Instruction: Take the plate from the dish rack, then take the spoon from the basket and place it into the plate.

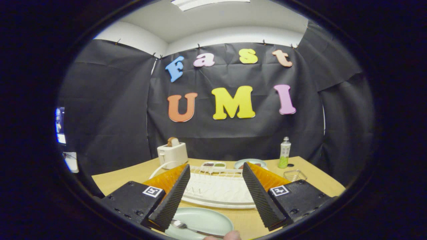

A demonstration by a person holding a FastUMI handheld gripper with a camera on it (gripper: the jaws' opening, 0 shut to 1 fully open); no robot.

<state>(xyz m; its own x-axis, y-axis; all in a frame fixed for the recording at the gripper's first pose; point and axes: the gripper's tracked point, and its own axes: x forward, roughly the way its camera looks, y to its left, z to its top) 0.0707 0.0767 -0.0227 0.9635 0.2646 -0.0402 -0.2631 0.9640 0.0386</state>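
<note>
My gripper (213,196) is held above the wooden table (310,166) with its fingers (171,196) spread wide apart and nothing between them. The plate (206,220) lies flat on the table just below and slightly ahead of my fingertips, in front of the white dish rack (217,191), which stands just beyond it and appears to hold no plate. The spoon (190,227) lies in the plate, bowl near my left finger and handle running toward the plate's near rim, where a person's fingertip (232,235) shows. I judge both steps of the task done, or nearly so. Handling notes: the spoon looks like polished metal, so expect it to be stiff, light and slippery; take it across the narrow handle near mid-length, not at the rounded bowl, and approach low, since it lies flat against the plate. The plate looks glazed and rigid, likely heavier and breakable; grip it by the rim only, one finger over and one under. Further back stand a toaster (172,154), a bottle (284,152), a second plate (250,163) and a small clear basket (295,174).
</note>
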